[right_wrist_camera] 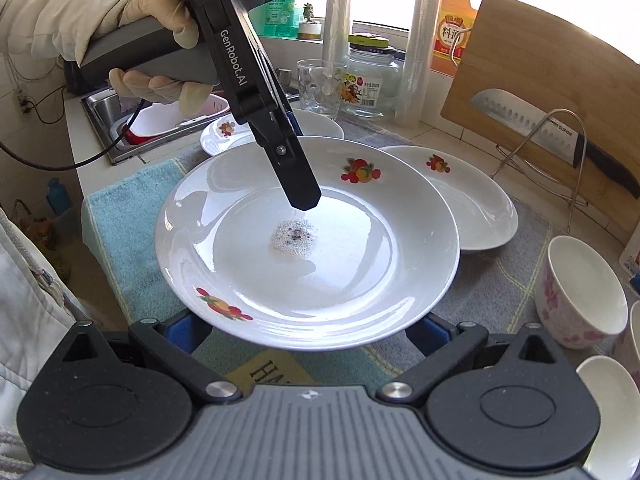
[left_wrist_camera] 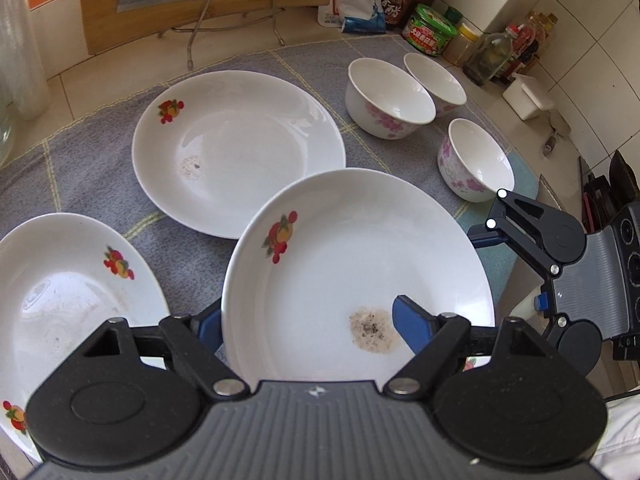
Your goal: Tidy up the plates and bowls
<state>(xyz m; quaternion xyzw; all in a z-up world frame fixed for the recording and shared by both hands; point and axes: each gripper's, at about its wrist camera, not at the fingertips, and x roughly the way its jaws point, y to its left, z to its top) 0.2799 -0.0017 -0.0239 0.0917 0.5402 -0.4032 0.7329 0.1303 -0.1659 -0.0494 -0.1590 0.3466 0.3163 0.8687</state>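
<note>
Left gripper (left_wrist_camera: 308, 320) pinches the rim of a stained plate (left_wrist_camera: 360, 260), one finger (left_wrist_camera: 412, 322) on top, the other beneath, holding it above the cloth (left_wrist_camera: 100, 168) on the desk. Right gripper (right_wrist_camera: 308, 330) sits spread wide just under that plate's near edge, touching nothing that shows. Two more plates (left_wrist_camera: 240, 148) and three bowls (left_wrist_camera: 388, 100) rest on the cloth.

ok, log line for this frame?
left gripper: shut on stained plate | right gripper: open, at its rim | three bowls: on cloth
</note>
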